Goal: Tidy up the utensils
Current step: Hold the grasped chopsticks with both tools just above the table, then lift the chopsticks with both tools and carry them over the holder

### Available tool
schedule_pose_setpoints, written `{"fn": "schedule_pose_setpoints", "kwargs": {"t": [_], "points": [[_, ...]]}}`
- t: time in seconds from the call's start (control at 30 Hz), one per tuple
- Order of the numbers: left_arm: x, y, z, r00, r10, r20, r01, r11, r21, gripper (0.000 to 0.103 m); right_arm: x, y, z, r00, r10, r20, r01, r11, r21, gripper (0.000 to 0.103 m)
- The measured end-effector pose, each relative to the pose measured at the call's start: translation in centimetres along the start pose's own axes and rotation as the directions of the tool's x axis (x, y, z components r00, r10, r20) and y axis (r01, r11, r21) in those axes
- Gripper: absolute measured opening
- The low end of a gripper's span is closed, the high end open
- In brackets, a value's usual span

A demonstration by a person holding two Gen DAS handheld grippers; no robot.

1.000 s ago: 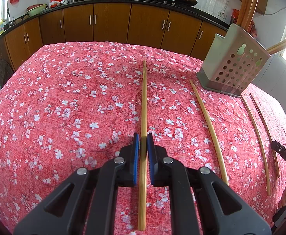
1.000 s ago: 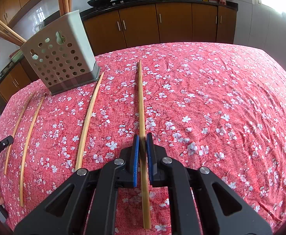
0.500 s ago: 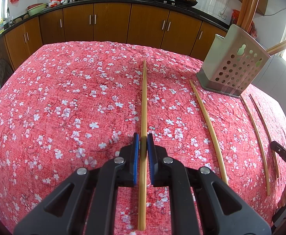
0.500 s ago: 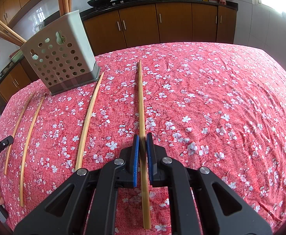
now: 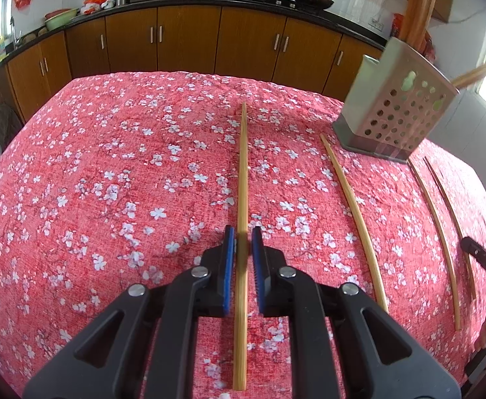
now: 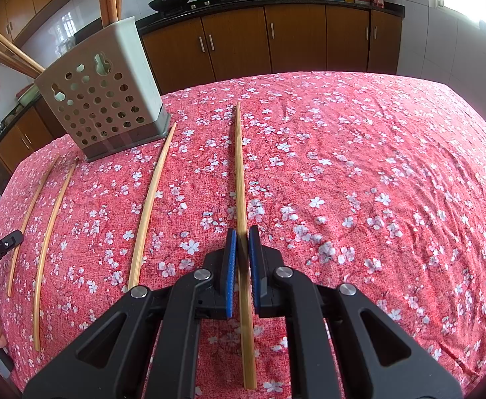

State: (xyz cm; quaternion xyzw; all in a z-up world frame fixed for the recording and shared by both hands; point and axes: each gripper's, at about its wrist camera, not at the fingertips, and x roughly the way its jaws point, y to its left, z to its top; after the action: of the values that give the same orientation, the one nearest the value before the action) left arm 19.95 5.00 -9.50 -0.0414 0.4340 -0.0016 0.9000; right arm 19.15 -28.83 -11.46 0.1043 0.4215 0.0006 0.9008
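Straddling one chopstick (image 5: 242, 199) that lies lengthwise on the red floral tablecloth (image 5: 93, 183), the left gripper (image 5: 242, 249) points steeply down at it in the left wrist view. Its jaws are opening: a sliver of cloth shows on either side of the stick, so the blue pads (image 5: 228, 266) no longer seem to press it. That reads as a release, the stick being left flat on the cloth rather than carried. A second chopstick (image 5: 352, 219) lies to the right, and two more (image 5: 437, 232) lie beyond it near the table edge. The perforated utensil holder (image 5: 396, 116), the likely home for all of them, stands at the far right with wooden handles (image 5: 421, 6) already in it.

From the right wrist view, the right gripper (image 6: 242, 252) is clamped on another chopstick (image 6: 239, 173), pads tight against both sides, the stick running along the line of the fingers. Gripping it near the close end probably leaves the long far end free to be aimed into the holder (image 6: 103, 96), which stands at the far left. Three loose chopsticks (image 6: 151, 199) lie between.
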Motion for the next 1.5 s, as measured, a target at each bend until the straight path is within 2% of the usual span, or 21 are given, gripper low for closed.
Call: {"fn": "schedule_pose_setpoints", "kwargs": {"t": [0.13,0.7,0.8,0.93,1.1,1.23,1.5], "points": [[-0.5,-0.7,-0.7,1.0,0.009,-0.002,-0.009,0.999,0.031,0.02,-0.3,0.3,-0.4,1.0,-0.012,0.0,0.012,1.0,-0.009,0.009],[-0.8,-1.2,-1.3,1.0,0.012,-0.003,-0.012,0.999,0.034,0.02,-0.9,0.2,-1.1,1.0,0.001,0.0,-0.001,1.0,0.002,0.009],[-0.8,-1.4,-1.3,1.0,0.022,-0.005,-0.022,0.999,0.041,0.01,-1.0,0.0,-1.2,1.0,0.003,0.0,-0.003,1.0,0.005,0.008],[-1.0,-0.7,-1.0,1.0,0.022,-0.013,-0.021,0.997,0.07,0.008,-1.1,0.1,-0.9,1.0,-0.004,-0.001,0.004,1.0,-0.02,0.007],[-3.4,-0.1,0.0,0.999,-0.004,0.053,0.001,0.998,0.067,0.008,-3.8,-0.4,-0.2,0.996,0.011,0.089,-0.011,1.0,0.004,0.007],[-6.3,-0.1,1.4,0.991,-0.019,0.135,0.01,0.998,0.066,0.008,-6.0,-0.3,0.6,0.987,0.007,0.163,-0.007,1.0,-0.001,0.007],[-11.7,-0.7,4.8,0.954,-0.048,0.297,0.032,0.998,0.057,0.008,-10.2,-0.1,3.1,0.953,0.024,0.302,-0.023,1.0,-0.008,0.007]]}}
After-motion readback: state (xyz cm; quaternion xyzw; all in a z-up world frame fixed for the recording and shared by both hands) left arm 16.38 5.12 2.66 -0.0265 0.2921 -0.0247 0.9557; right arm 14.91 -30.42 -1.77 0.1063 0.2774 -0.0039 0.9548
